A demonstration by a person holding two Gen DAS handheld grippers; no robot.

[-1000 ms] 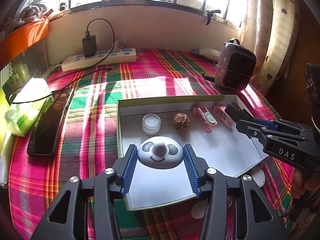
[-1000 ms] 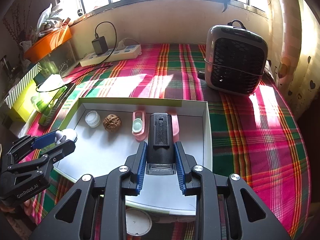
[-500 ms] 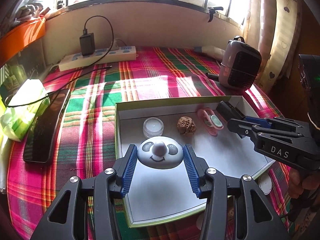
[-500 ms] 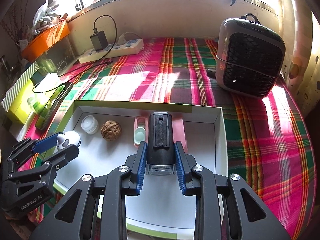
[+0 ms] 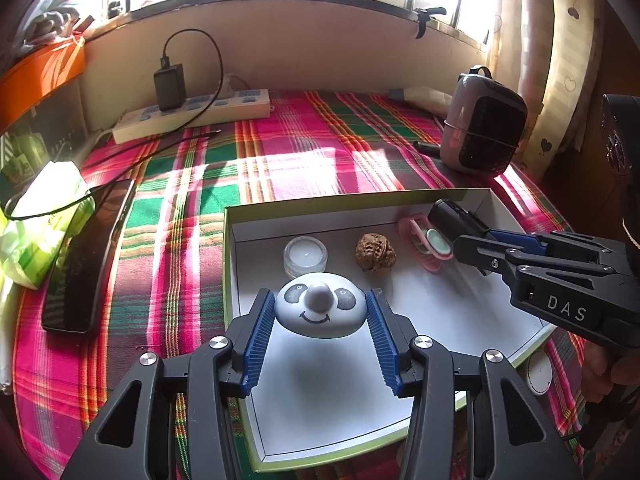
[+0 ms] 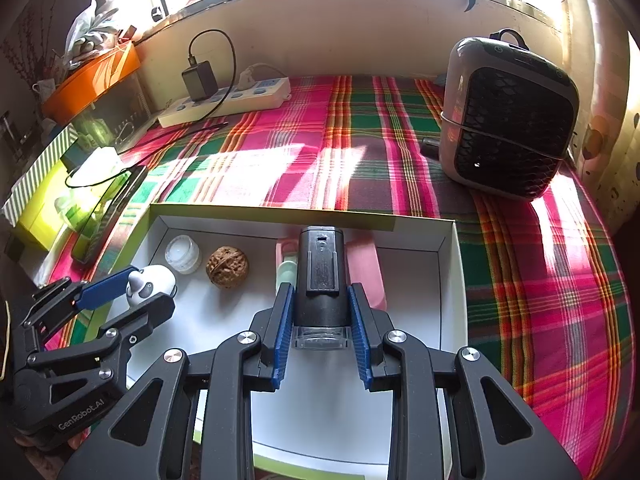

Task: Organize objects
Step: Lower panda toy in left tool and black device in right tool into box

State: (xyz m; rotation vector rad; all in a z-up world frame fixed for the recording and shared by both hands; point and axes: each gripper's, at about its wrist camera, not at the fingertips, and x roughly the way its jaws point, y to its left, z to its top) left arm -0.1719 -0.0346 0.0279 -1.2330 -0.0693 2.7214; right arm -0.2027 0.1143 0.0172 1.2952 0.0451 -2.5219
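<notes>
Blue-padded fingers of the left gripper (image 5: 320,340) pinch one white panda-face dome (image 5: 319,310) above the near-left floor of the shallow white box (image 5: 460,312), while the right gripper (image 6: 322,336) pinches one black cylindrical device (image 6: 320,276) level over the box's far middle. Inside the box, along its far wall, stand one small clear jar (image 5: 305,255), one walnut (image 5: 375,250) and one pink case (image 6: 366,272), the device overlapping the case. Around the box on the plaid-covered worktop (image 6: 360,160) sit one heater (image 6: 508,120), one power strip (image 5: 192,114) and one phone (image 5: 86,256).

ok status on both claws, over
Left claw shut on panda toy. Right claw shut on black device. Both over white box; pink clips under device.
</notes>
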